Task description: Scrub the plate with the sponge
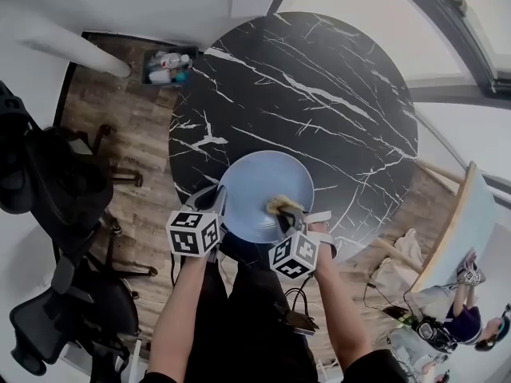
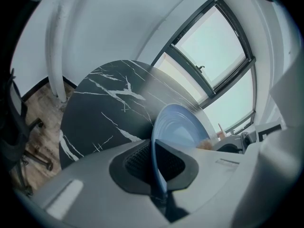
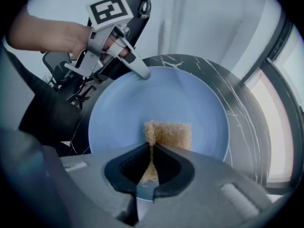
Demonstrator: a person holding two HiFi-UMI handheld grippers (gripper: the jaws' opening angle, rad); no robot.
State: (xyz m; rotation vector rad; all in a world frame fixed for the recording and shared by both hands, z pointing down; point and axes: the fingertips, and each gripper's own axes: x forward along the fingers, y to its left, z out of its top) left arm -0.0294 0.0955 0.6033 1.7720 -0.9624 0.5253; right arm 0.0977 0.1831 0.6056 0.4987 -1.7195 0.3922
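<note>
Nearest in the head view, left tool (image 1: 214, 206) and right tool (image 1: 283, 212) meet the plate (image 1: 259, 174). Left gripper view: jaws clamp its rim, likely stiff and slick (a sound hold). Right gripper view: jaws pinch the soft, light-looking sponge (image 3: 171, 134), against the plate just ahead.

No legible text, label, brand or number shows anywhere.

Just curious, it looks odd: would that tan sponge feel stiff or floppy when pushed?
Probably soft and light: the sponge is pinched thin by the jaws of the right gripper, frayed fibres showing. It likely bends when pushed, though its flat free part over the plate suggests some springiness.
</note>
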